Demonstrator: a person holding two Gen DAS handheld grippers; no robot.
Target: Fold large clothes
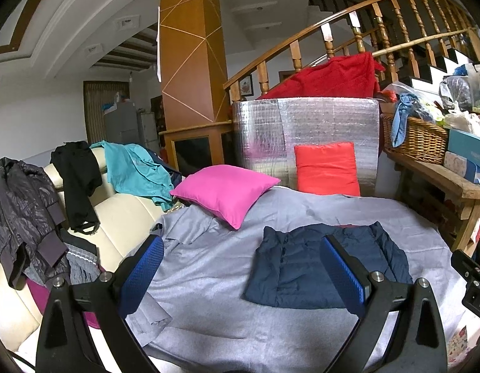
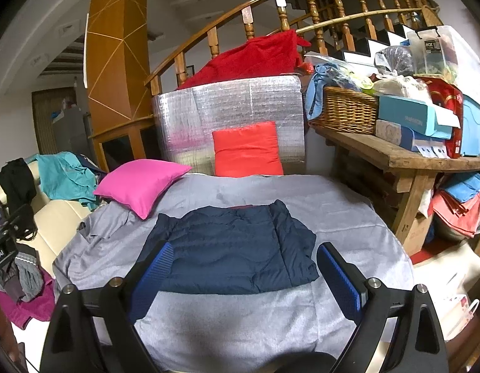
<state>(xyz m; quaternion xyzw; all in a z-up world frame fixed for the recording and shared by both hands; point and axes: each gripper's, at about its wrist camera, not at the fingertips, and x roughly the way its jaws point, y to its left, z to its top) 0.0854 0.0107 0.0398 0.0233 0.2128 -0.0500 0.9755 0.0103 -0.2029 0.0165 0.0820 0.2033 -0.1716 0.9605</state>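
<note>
Through my left wrist camera, my left tongs (image 1: 251, 267) hang released, both blue pads spread wide and empty above the grey sheet (image 1: 209, 279). One folded navy jacket (image 1: 302, 267) lies flat on that sheet, ahead and a little right. I count two cushions: one pink cushion (image 1: 227, 194) and one red cushion (image 1: 327, 169).

Through my right wrist camera, my right tongs (image 2: 249, 275) are likewise released, holding nothing, the navy jacket (image 2: 233, 248) lying straight ahead between the pads. One wicker basket (image 2: 345, 113) sits on the wooden desk (image 2: 395, 155).
</note>
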